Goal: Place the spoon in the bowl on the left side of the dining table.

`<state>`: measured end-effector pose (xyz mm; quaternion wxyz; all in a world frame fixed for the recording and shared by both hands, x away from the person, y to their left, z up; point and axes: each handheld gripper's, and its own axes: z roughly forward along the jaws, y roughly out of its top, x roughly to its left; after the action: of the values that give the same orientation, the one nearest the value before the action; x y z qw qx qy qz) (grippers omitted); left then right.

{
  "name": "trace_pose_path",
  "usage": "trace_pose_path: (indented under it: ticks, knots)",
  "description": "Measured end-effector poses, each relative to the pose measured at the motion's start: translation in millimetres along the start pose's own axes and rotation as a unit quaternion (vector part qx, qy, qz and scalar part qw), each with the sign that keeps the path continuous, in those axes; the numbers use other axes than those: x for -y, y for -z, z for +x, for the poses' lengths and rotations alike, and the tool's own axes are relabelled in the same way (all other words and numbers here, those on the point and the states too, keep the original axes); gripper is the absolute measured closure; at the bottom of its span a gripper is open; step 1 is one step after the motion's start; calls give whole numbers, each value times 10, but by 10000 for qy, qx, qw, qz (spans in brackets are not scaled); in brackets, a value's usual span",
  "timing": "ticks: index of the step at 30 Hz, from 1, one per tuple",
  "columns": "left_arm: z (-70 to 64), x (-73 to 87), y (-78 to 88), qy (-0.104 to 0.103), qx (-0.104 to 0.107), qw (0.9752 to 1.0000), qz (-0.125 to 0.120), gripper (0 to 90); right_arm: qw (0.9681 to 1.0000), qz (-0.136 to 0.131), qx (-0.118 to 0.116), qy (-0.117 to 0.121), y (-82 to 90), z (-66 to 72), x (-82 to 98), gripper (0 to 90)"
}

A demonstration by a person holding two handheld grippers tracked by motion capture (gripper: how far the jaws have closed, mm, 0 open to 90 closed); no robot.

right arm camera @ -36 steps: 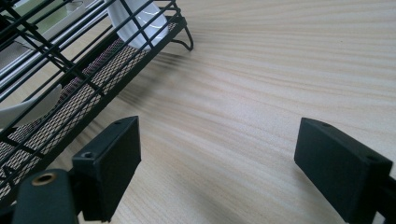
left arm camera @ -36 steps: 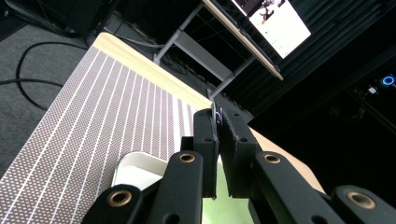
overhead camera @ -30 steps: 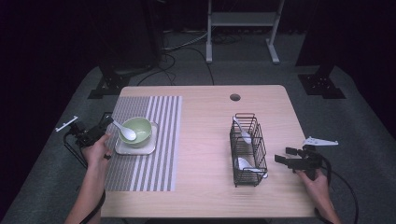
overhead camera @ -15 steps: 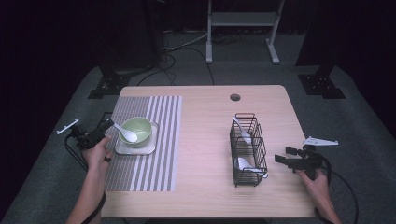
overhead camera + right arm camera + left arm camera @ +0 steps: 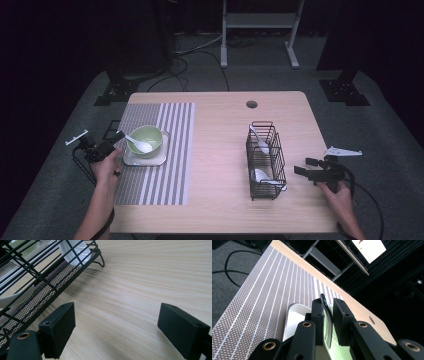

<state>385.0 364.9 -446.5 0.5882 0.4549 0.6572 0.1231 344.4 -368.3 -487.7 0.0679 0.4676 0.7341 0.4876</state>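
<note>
A green bowl [image 5: 148,135] sits on a white square plate [image 5: 150,160] on the striped placemat [image 5: 170,150]. A white spoon [image 5: 141,146] lies in the bowl with its handle pointing left. My left gripper [image 5: 116,137] is at the bowl's left rim. Its jaws have just been opening, and the spoon handle [image 5: 326,305] stands in the narrow gap between them [image 5: 328,307]. My right gripper [image 5: 304,166] rests low over the table, right of the black wire rack [image 5: 265,160], with its jaws [image 5: 117,327] wide open and nothing between them.
The wire rack [image 5: 37,280] holds two white spoons [image 5: 260,141] [image 5: 263,176]. A round cable hole [image 5: 251,104] is in the wooden table top [image 5: 220,150] at the back. Bare wood lies between the placemat and the rack.
The left gripper and the spoon have shifted only slightly at the bowl's left rim. The right gripper has kept still.
</note>
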Motion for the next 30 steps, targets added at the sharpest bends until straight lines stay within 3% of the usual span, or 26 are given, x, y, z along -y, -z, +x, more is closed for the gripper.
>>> trace_pose_path:
  ticks: [4,8,20,30]
  knots:
    - [14,11,13,-85,-52,9999,60,772,10000,13,9,19,-1,5,1,135]
    - [46,19,30,-30,-56,10000,66,759,10000,16,9,33,-3,5,1,135]
    - [97,57,118,8,165,9998,122,674,10000,23,16,35,-2,9,3,135]
    - [134,75,302,-134,255,9993,222,604,10000,25,19,46,-2,11,4,135]
